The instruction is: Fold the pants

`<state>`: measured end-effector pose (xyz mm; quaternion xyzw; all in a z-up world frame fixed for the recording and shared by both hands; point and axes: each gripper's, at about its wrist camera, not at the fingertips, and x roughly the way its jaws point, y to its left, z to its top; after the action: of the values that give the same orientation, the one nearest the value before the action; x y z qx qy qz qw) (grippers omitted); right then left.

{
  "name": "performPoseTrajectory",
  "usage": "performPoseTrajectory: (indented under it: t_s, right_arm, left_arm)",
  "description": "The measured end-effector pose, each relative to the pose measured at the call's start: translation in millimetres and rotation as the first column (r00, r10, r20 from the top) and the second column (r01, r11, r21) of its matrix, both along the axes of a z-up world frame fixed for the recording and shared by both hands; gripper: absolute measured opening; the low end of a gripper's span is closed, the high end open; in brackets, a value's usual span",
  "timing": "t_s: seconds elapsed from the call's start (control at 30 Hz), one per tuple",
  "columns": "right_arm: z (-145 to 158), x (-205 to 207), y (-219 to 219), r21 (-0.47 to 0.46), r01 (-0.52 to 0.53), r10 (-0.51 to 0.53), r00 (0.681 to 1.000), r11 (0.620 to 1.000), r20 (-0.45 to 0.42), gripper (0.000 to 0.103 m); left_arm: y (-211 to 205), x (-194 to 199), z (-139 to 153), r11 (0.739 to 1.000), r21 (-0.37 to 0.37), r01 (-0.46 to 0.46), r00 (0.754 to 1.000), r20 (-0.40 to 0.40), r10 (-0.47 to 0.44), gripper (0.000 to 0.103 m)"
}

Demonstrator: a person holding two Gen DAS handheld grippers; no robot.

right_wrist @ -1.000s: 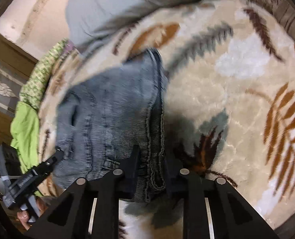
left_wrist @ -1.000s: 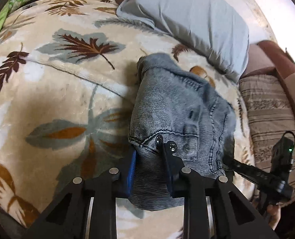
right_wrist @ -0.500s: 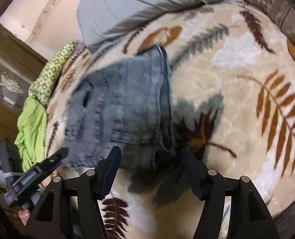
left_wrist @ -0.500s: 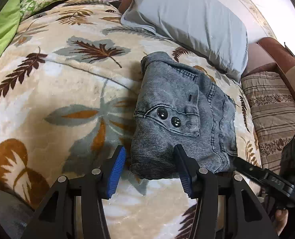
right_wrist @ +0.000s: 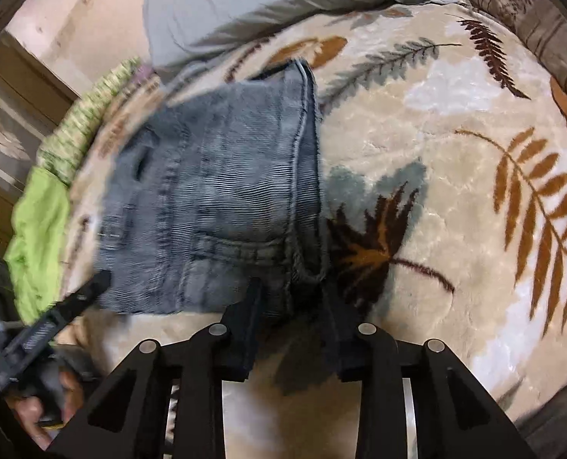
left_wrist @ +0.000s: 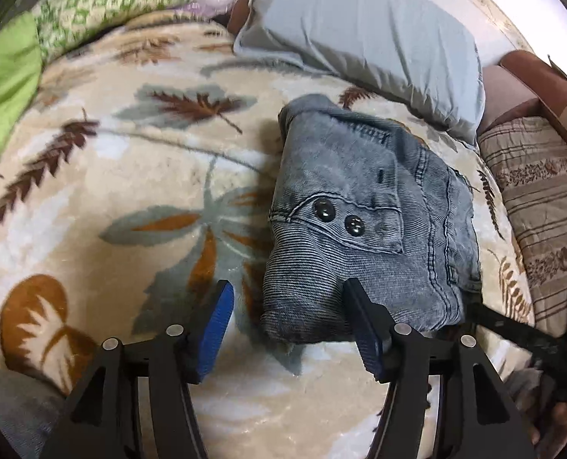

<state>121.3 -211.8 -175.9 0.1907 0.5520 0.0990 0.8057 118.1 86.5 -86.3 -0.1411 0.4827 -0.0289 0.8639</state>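
Observation:
The folded grey-blue denim pants (left_wrist: 363, 210) lie on the leaf-patterned blanket (left_wrist: 130, 176), with two dark snaps facing up. My left gripper (left_wrist: 288, 287) is open and its jaws are still opening. The pants' near left corner lies between its blue pads, and the left pad stands clear of the cloth. In the right wrist view the pants (right_wrist: 222, 191) fill the middle left. My right gripper (right_wrist: 291, 287) hovers at their near right corner with its jaws closing. The seamed corner sits between the fingers, and I see no pinch on it.
A pale blue pillow (left_wrist: 363, 34) lies just beyond the pants. A striped brown cushion (left_wrist: 543, 199) is at the right, and green bedding (left_wrist: 8, 88) at the far left. A hand (right_wrist: 34, 409) holds the left gripper's handle at the bottom left of the right wrist view.
Both grippers let go of the pants' near edge and drew back and slightly up. The left jaws kept widening. The right jaws opened wide, then narrowed again.

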Motion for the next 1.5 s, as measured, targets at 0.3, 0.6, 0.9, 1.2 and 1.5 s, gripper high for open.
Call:
performPoseTrajectory:
  t_s: [0.3, 0.6, 0.9, 1.2, 1.5]
  right_arm:
    - [34.6, -44.0, -3.7, -0.052, 0.034, -0.031, 0.997, 0.998, 0.071, 0.064]
    - [80.7, -80.8, 13.3, -0.119, 0.010, 0.008, 0.989, 0.993, 0.146, 0.072]
    - [128.8, -107.2, 28.5, -0.201, 0.002, 0.041, 0.976, 0.980, 0.212, 0.076]
    - [157.7, -120.7, 35.5, -0.261, 0.040, 0.022, 0.973, 0.964, 0.231, 0.077]
    - [177.6, -139.0, 48.3, -0.318, 0.047, 0.042, 0.963, 0.947, 0.267, 0.077]
  left_arm:
    - [-9.1, -45.9, 34.6, 0.995, 0.100, -0.004, 0.997, 0.077, -0.004, 0.062]
    - [-15.5, -103.5, 86.7, 0.987, 0.149, -0.053, 0.990, 0.134, 0.033, 0.070]
    - [-20.4, -144.5, 142.1, 0.980, 0.188, -0.058, 0.984, 0.179, 0.024, 0.071]
    - [-29.3, -187.4, 182.5, 0.963, 0.267, -0.022, 0.976, 0.214, -0.037, 0.072]
    - [-24.9, -209.2, 207.3, 0.966, 0.259, -0.003, 0.968, 0.243, -0.062, 0.074]
